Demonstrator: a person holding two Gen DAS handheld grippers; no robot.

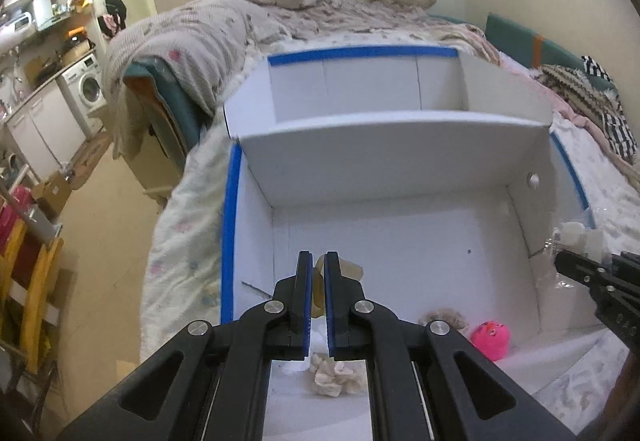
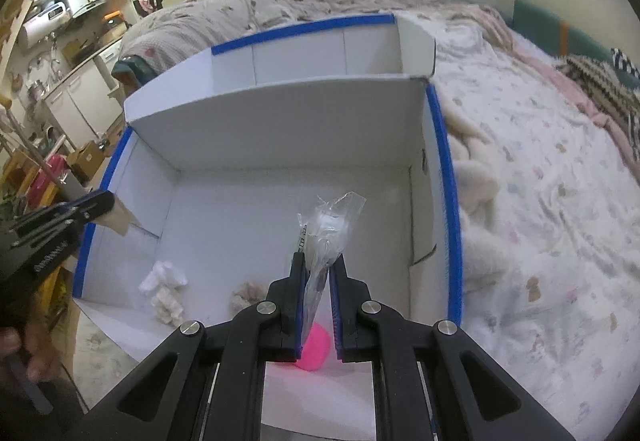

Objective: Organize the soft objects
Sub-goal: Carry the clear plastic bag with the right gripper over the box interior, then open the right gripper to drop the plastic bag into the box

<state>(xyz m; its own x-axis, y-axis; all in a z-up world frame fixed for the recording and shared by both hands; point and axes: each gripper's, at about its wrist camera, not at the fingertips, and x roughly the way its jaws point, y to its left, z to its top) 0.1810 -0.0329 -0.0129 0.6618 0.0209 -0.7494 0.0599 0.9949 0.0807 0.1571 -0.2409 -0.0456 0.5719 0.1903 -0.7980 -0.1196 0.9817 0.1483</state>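
Left wrist view: my left gripper [image 1: 319, 261] has its jaws clamped on a beige sponge [image 1: 349, 270], held over the near compartment of the box [image 1: 230, 225]. Right gripper [image 2: 319, 261] has its jaws pinched on a clear bag [image 2: 332, 229] with something white inside, also above that compartment. On the floor below lie a white fluffy piece [image 2: 164, 291], a tan furry ball [image 2: 248, 291] and a pink plush [image 1: 490, 339]. The far compartment [image 1: 360, 89] looks bare as far as I can see. Judgement: sorting is partway, three items lie in the box, two are in hand; both need placing, perhaps past the divider [image 1: 392, 157].
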